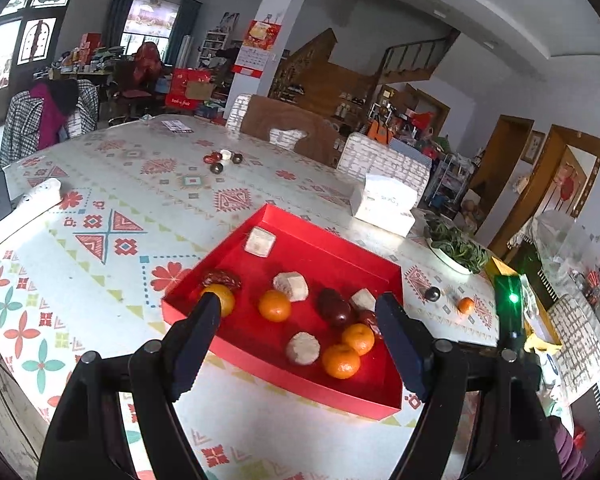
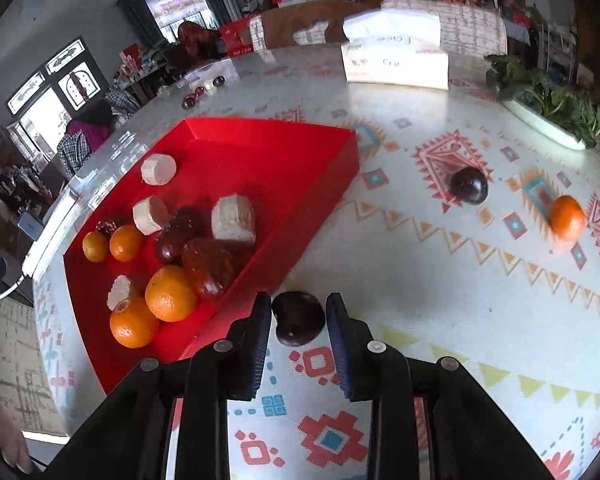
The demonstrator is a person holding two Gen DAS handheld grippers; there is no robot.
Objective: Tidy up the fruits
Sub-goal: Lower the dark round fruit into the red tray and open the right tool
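Right tongs (image 2: 298, 322) clamped on a dark round fruit (image 2: 299, 323), both pads pressed to its sides, just off the near corner of the red tray (image 2: 316, 184), low above the patterned worktop (image 2: 440, 320). Left tongs (image 1: 298, 312) stand wide open with nothing between the pads, hanging over the near end of the same red tray (image 1: 284, 390); left fingertip overlaps one orange (image 1: 225, 300) at the tray's left corner. Inside the tray, left wrist view: three more oranges, one mid-tray (image 1: 275, 306) and two touching near the front right (image 1: 341, 361), four pale cut chunks, one of them alone at the far end (image 1: 260, 242), and dark red dates (image 1: 335, 307) among them. Right wrist view shows the same load: four oranges, biggest pair touching at the near end (image 2: 171, 294), pale chunks (image 2: 233, 222), glossy red-brown dates (image 2: 210, 264) piled mid-tray. Still loose on the worktop right of the tray: another dark round fruit (image 2: 469, 185) and a small orange (image 2: 567, 218), near each other but apart. Tissue pack (image 2: 396, 62) at the far side, white dish of leafy greens (image 2: 552, 106) to its right. Small cluster of dark and red round items (image 1: 223, 161) far across the worktop, well away from the tray.
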